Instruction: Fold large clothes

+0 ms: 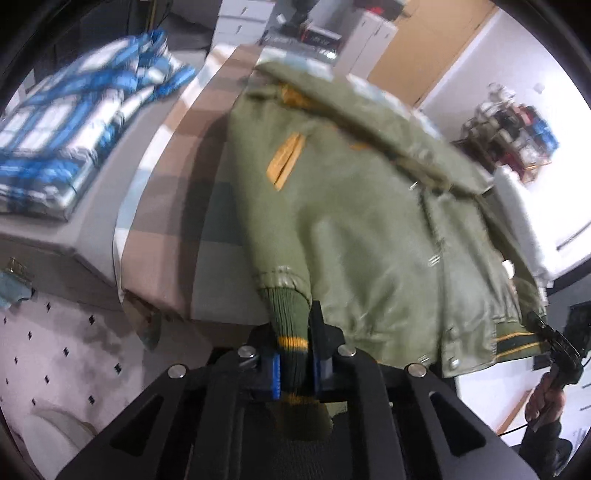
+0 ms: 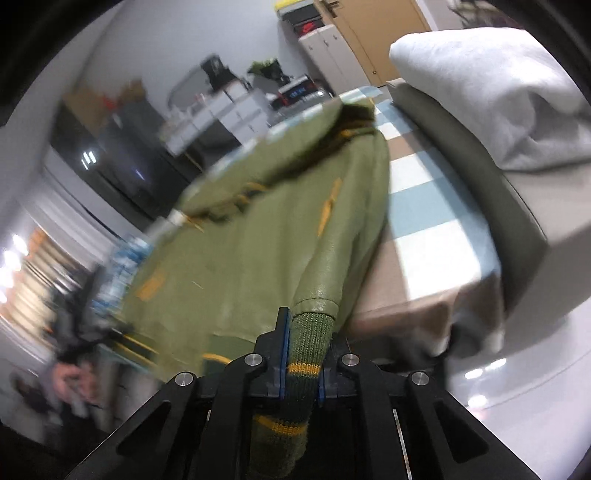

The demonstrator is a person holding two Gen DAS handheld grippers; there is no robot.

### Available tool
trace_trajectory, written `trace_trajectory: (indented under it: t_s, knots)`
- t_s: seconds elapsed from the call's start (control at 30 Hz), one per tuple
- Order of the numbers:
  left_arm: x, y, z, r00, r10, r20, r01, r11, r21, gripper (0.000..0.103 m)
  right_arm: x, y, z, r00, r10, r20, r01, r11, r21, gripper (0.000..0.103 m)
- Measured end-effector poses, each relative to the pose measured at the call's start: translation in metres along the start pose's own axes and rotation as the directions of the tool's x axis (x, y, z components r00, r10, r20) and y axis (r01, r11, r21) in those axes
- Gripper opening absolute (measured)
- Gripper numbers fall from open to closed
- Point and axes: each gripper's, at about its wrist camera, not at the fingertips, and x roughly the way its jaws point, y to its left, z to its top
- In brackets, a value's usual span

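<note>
An olive green bomber jacket (image 1: 351, 206) with yellow trim lies over a checked tablecloth (image 1: 177, 155). My left gripper (image 1: 293, 343) is shut on a ribbed dark green sleeve cuff (image 1: 290, 314) with a yellow stripe, near the table's front edge. In the right wrist view the jacket (image 2: 258, 236) hangs toward me, and my right gripper (image 2: 303, 354) is shut on the other ribbed cuff (image 2: 312, 332). The right gripper also shows in the left wrist view at the jacket's hem corner (image 1: 554, 343).
A folded blue plaid cloth (image 1: 70, 136) lies on a grey sofa at left. A white folded garment (image 2: 498, 92) sits on a grey cushion at right. Cabinets and boxes (image 1: 321, 33) stand behind the table. A patterned rug (image 1: 55, 350) covers the floor.
</note>
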Motion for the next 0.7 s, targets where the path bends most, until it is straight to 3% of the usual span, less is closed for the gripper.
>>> trace_trajectory:
  t_s: [0.1,0.27,0.4,0.43,0.53,0.67,0.7]
  knots:
    - [-0.025,-0.014,0.033,0.995,-0.090,0.044,0.089,0.996,0.029,0.007,-0.020,0.020,0.027,0.994,0.093,0.065,-0.093,0.996,-0.002,0.010]
    - [-0.019,-0.035,0.139,0.978,-0.204,0.034,0.202,0.978,0.055,0.007,-0.002,0.050,0.118,0.978,0.180,0.106,-0.183,0.983,0.021,0.010]
    - [0.022,-0.029,0.215,0.980,-0.198,-0.017,0.198,0.980,-0.009,0.008,0.044,0.044,0.195,0.990,0.112,0.086,-0.121,0.987,0.109,0.011]
    - [0.041,-0.019,0.234,0.981,-0.191,-0.036,0.188,0.979,-0.072,0.008,0.059,0.035,0.211,0.994,0.084,0.068,-0.093,0.986,0.140,0.011]
    - [0.082,0.004,0.260,0.977,-0.168,-0.129,0.150,0.979,-0.141,0.011,0.103,-0.001,0.249,1.000,-0.010,-0.003,0.011,0.975,0.221,0.013]
    - [0.104,0.028,0.266,0.976,-0.114,-0.184,0.084,0.983,-0.161,0.034,0.158,-0.042,0.272,0.989,-0.060,-0.132,0.093,0.961,0.259,0.015]
    - [0.104,0.029,0.264,0.978,-0.097,-0.185,0.070,0.987,-0.144,0.044,0.164,-0.046,0.272,0.988,-0.050,-0.149,0.087,0.962,0.258,0.024]
